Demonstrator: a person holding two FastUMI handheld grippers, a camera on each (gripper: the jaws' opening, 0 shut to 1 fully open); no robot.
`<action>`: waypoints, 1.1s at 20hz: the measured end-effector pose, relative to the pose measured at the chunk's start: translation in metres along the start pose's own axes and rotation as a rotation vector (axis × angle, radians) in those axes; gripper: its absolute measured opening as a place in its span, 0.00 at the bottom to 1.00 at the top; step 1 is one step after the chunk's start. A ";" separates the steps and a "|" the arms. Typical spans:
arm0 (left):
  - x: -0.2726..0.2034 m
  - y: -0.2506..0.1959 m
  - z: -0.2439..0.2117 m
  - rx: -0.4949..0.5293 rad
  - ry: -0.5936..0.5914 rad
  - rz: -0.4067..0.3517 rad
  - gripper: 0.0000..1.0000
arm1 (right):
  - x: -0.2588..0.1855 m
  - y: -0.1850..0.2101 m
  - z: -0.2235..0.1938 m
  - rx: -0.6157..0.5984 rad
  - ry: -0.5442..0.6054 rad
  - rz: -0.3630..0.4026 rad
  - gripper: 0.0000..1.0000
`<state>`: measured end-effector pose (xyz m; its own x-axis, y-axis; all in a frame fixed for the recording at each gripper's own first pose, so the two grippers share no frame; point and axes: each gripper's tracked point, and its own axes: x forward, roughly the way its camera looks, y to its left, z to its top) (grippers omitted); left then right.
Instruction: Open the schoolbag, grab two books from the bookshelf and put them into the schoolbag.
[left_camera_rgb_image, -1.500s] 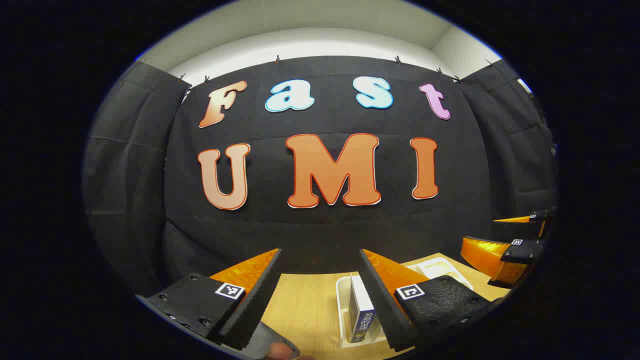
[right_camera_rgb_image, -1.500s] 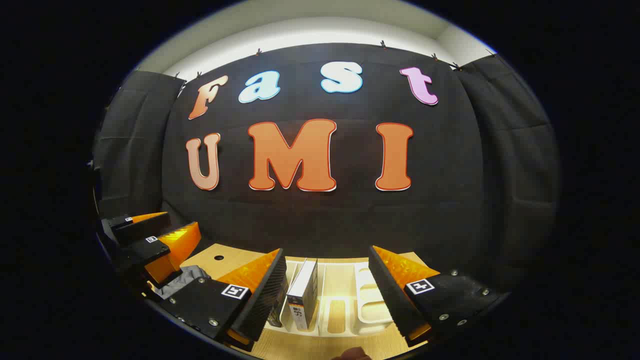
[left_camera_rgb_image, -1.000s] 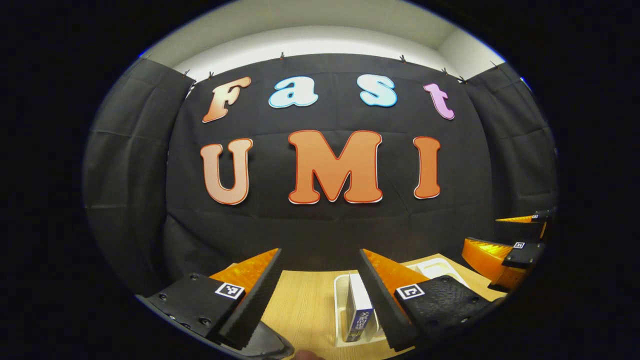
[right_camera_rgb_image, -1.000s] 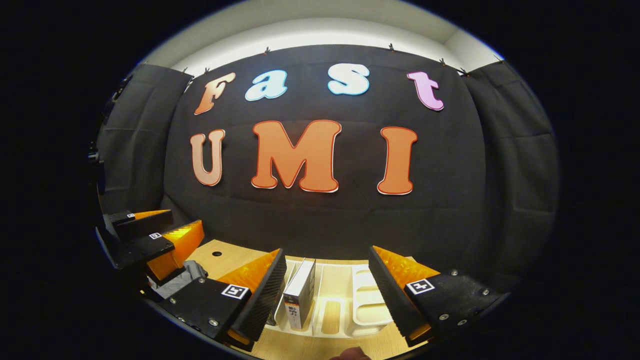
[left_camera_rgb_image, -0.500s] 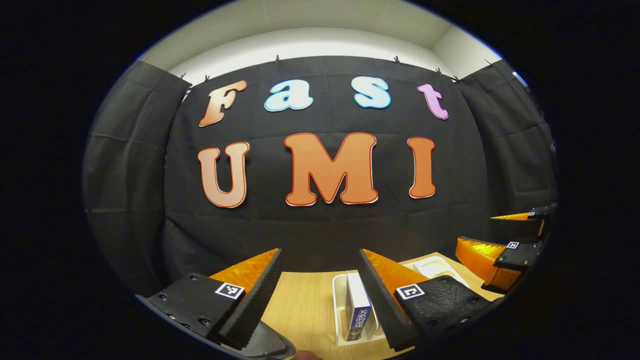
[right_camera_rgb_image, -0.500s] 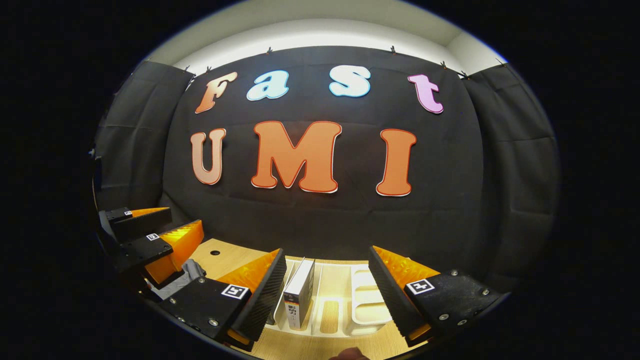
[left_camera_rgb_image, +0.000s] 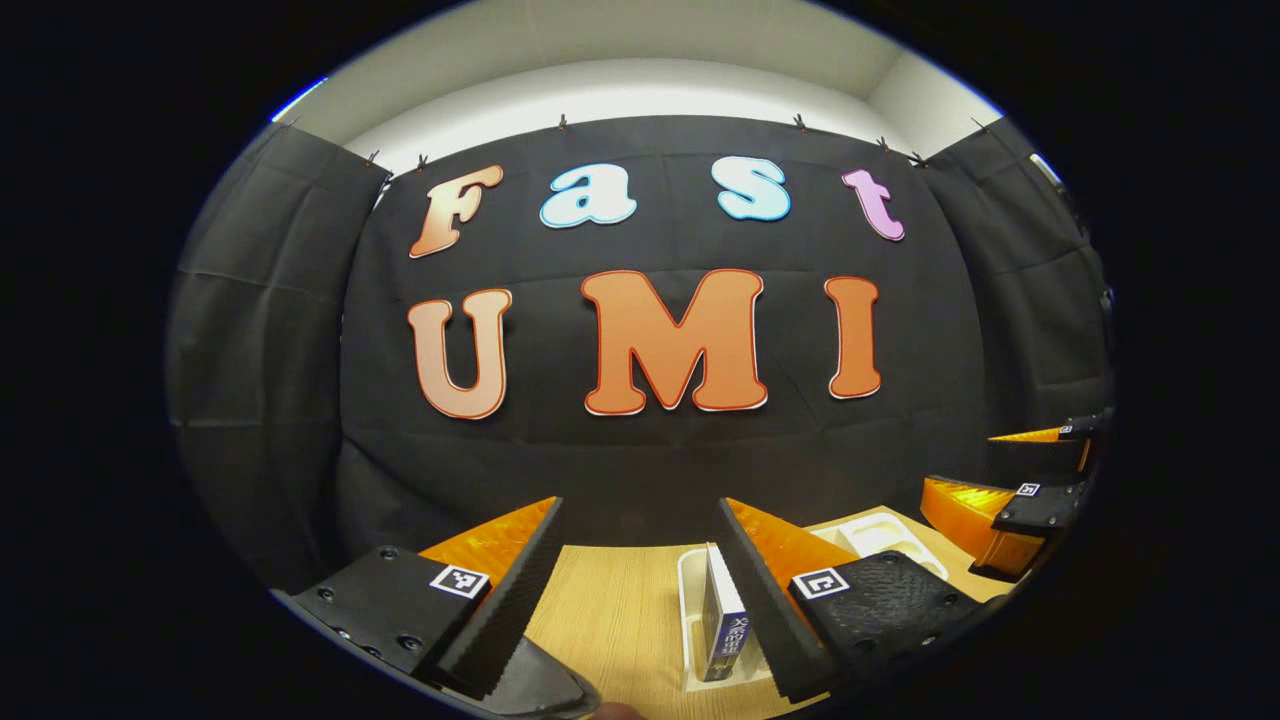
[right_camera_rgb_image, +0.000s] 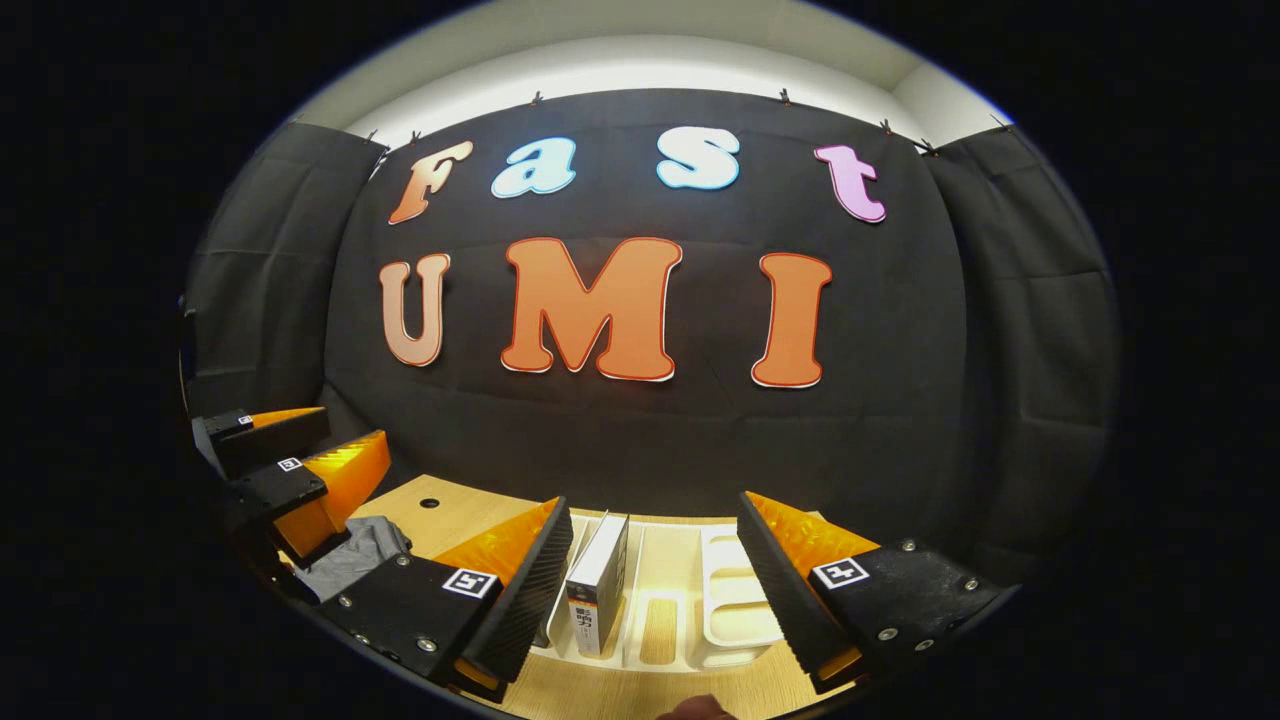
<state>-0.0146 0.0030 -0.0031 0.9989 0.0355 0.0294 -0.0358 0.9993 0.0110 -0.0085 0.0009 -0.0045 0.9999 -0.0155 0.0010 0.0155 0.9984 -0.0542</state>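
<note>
Both grippers hang above a wooden table (left_camera_rgb_image: 610, 610) and point at the black wall. The left gripper (left_camera_rgb_image: 640, 600) is wide open and holds nothing. The right gripper (right_camera_rgb_image: 650, 600) is wide open too, with nothing in it. A white rack (right_camera_rgb_image: 740, 610) stands on the table in front of the right gripper. A book (right_camera_rgb_image: 597, 585) stands up in the rack, near its left end. The grey bag (right_camera_rgb_image: 355, 555) lies on the table, left of the rack, below the left gripper.
</note>
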 end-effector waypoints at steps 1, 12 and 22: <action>0.000 0.000 -0.002 0.007 0.003 -0.001 0.94 | 0.000 -0.001 -0.001 0.000 0.001 -0.001 0.98; 0.001 0.004 -0.025 0.084 0.053 0.024 0.94 | 0.005 -0.011 -0.010 0.010 0.027 -0.014 0.98; -0.001 0.021 -0.084 0.249 0.174 0.043 0.94 | 0.013 -0.022 -0.024 0.010 0.053 -0.032 0.98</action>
<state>-0.0143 0.0245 -0.0873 0.9855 0.1007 -0.1367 -0.0627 0.9640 0.2585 0.0047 -0.0224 -0.0272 0.9975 -0.0502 -0.0502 0.0479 0.9979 -0.0447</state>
